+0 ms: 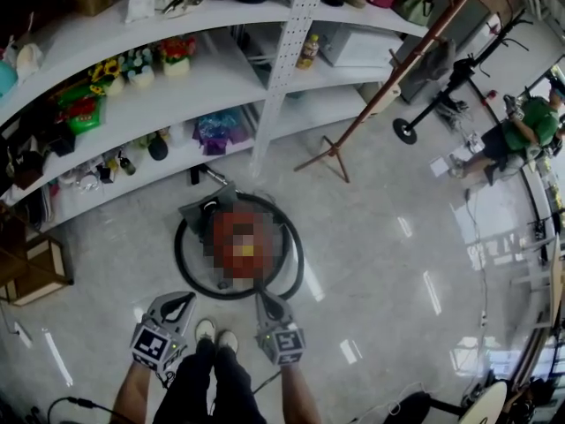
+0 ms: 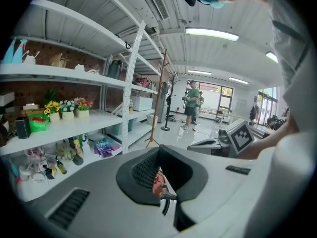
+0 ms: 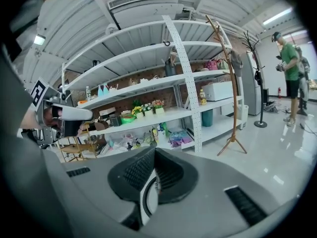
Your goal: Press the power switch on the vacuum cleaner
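Note:
The vacuum cleaner (image 1: pixel 210 212) sits on the floor in front of the shelves: a round red body, partly under a mosaic patch, with a black hose (image 1: pixel 294 259) coiled around it. I cannot make out its power switch. My left gripper (image 1: pixel 187 299) hovers just short of the hose's near left side, jaws together. My right gripper (image 1: pixel 263 299) hangs over the hose's near edge, also shut, holding nothing. In the left gripper view a sliver of the red body (image 2: pixel 157 183) shows through the recess between the jaws of the left gripper (image 2: pixel 159 148). The right gripper (image 3: pixel 154 150) looks toward the shelves.
White shelving (image 1: pixel 221 78) with flower pots, bottles and bags runs behind the vacuum. A wooden coat stand (image 1: pixel 335 153) stands to its right, a wooden crate (image 1: pixel 35 272) at the left. A person in green (image 1: pixel 521 131) is far right. The holder's shoes (image 1: pixel 216 332) are between the grippers.

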`<state>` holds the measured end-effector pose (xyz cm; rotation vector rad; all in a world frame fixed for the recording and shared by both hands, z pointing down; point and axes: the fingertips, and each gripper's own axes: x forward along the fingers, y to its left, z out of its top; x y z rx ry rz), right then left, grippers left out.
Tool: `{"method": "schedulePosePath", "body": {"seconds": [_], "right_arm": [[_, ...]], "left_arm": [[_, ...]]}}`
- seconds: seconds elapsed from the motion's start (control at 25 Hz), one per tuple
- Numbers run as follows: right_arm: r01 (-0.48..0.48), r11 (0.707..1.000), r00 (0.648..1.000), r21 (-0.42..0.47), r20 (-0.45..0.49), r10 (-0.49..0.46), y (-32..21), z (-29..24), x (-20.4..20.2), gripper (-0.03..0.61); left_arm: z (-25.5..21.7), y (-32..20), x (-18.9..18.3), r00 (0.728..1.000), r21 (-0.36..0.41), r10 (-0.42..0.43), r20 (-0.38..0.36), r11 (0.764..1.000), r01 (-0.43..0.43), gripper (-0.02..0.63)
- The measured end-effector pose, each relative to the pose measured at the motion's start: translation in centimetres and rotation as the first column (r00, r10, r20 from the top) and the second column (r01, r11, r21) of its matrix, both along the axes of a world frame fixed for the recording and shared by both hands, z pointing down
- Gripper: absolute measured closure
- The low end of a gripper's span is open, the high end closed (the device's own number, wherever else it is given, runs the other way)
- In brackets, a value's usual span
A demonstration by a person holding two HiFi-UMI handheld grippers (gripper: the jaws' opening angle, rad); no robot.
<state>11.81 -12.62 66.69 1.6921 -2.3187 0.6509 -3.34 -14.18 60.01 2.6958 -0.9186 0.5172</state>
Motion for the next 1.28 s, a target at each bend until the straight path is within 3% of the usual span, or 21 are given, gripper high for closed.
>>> {"method": "schedulePosePath", "body": {"seconds": [0.68, 1.28], "right_arm": [[-0.024, 0.998, 1.000, 0.058, 0.006, 0.024, 1.9, -10.6, -0.3, 0.568], [-0.044, 0.994, 0.999, 0.096, 0.036, 0.041, 2.5, -16.2, 0.8, 0.568]], "left_arm": [[-8.8, 0.9, -0.1, 1.000, 0.066, 0.022, 0.002, 0.998, -0.022, 0.621], [-14.3, 0.7, 0.8, 0.999, 0.124, 0.018, -0.035, 0.992, -0.014, 0.621]]}}
